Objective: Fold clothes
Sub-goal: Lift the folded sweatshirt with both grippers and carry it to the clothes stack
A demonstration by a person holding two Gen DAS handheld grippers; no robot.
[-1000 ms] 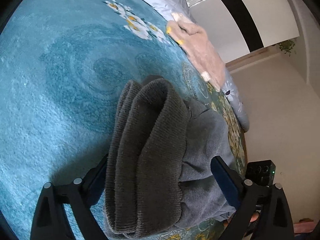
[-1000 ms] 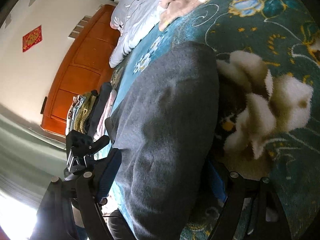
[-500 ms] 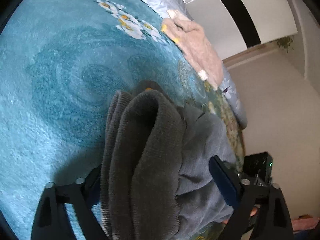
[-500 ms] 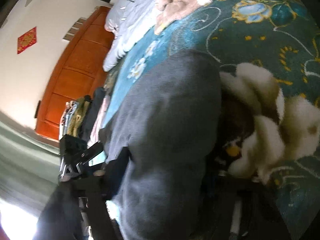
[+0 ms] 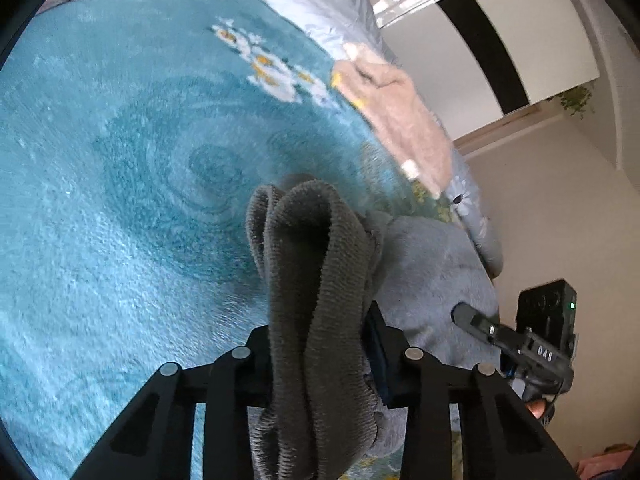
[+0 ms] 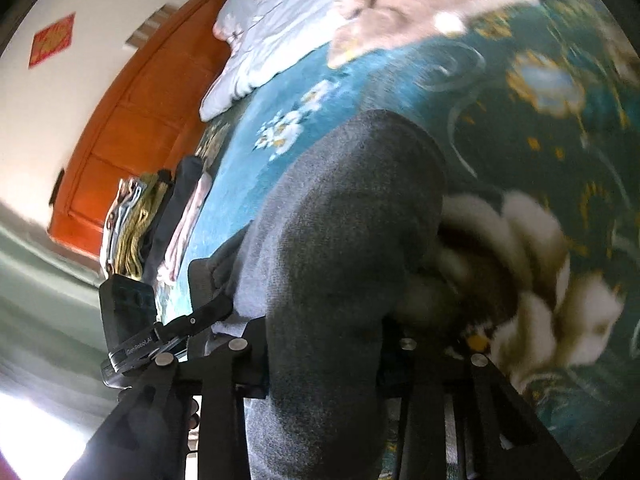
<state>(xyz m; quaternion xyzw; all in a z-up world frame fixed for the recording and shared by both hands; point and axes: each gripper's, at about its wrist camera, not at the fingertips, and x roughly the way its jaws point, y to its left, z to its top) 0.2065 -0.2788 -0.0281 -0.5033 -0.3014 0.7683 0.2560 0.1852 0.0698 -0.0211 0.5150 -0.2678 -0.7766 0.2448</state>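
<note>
1. The left tool [image 5: 320,344] is sitting at the bottom centre of the left wrist view, its jaws closing narrow on a bunched, ribbed dark-grey fold of the grey garment [image 5: 316,280]; the cloth is filling the gap between the two sides.
2. That fold is standing up from the tool toward the frame centre, with the garment's lighter grey body [image 5: 436,268] spreading to the lower right.
3. The garment is lying on a teal bed blanket [image 5: 120,184] with white flowers, which is filling the left and upper part of the view.
4. The right tool [image 6: 324,356] is sitting at the bottom centre of the right wrist view, jaws closing on a thick hump of the same garment [image 6: 344,232]; the cloth is packed between them.
5. A pink fuzzy cloth [image 5: 400,120] is lying at the upper right of the left wrist view, on the blanket's far edge, beside a pale grey quilt [image 5: 320,4].
6. A stack of clothes [image 6: 152,220] is showing at the middle left of the right wrist view, in front of an orange wooden headboard [image 6: 132,120].
7. The right wrist view is blurred at its right side.
</note>
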